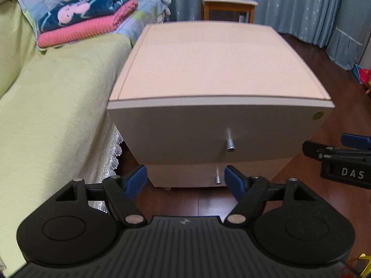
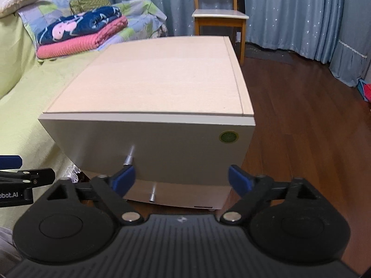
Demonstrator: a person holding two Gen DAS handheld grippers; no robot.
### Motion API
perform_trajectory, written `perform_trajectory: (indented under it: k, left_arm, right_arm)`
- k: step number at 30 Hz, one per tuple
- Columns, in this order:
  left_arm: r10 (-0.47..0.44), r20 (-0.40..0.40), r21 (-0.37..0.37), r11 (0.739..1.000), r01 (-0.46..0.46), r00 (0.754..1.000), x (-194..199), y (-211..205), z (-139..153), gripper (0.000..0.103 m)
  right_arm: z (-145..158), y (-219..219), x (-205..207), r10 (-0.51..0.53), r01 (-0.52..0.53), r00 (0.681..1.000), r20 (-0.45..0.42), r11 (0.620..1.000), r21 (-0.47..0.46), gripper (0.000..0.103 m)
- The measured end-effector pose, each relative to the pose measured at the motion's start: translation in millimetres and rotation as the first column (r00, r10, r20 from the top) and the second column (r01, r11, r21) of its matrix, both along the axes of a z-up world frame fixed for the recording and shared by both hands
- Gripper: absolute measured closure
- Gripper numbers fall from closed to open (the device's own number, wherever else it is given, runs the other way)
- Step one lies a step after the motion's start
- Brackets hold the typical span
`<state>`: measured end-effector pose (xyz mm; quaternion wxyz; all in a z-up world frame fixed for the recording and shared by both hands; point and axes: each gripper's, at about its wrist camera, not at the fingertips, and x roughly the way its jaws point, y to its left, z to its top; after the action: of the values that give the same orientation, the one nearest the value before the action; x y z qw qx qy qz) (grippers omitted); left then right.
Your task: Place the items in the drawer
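Two drawers [image 1: 185, 127] sit closed in the nightstand [image 2: 157, 78] beside the bed [image 1: 58, 115]; folded blankets [image 1: 85, 16] lie there. Left gripper [image 1: 185, 180] and right gripper [image 2: 182, 179] hover spread, holding nothing.

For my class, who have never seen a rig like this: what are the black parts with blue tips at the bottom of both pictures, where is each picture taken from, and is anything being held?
A person holds one hand tool in each hand; each tool is a two-finger gripper with a wide-angle camera looking forward along its fingers. One picture comes from the left gripper, the other from the right gripper. The blue tips are the finger pads. Both grippers are open and hold nothing.

Ahead of both stands a pale bedside cabinet with two closed drawers, each with a small metal knob: the upper knob and the lower knob. Its top is bare. Beside it is a bed with a green cover, carrying folded blankets. A wooden chair and blue curtains stand behind.
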<state>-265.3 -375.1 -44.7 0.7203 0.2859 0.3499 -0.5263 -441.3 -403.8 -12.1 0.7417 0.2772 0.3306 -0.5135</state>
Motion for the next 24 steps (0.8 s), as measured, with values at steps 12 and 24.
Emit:
perform_trajectory:
  k: [12, 24]
  left_arm:
    - [0.029, 0.016, -0.038, 0.999, -0.028, 0.999, -24, 37, 34, 0.021]
    - [0.041, 0.029, -0.067, 0.997, -0.039, 0.999, -42, 58, 45, 0.016]
  right_arm:
    - [28, 30, -3, 0.000, -0.001, 1.000, -0.022, 0.999, -0.055, 0.001]
    - [41, 49, -24, -0.050, 0.048, 0.998, -0.026, 0.996, -0.074, 0.001]
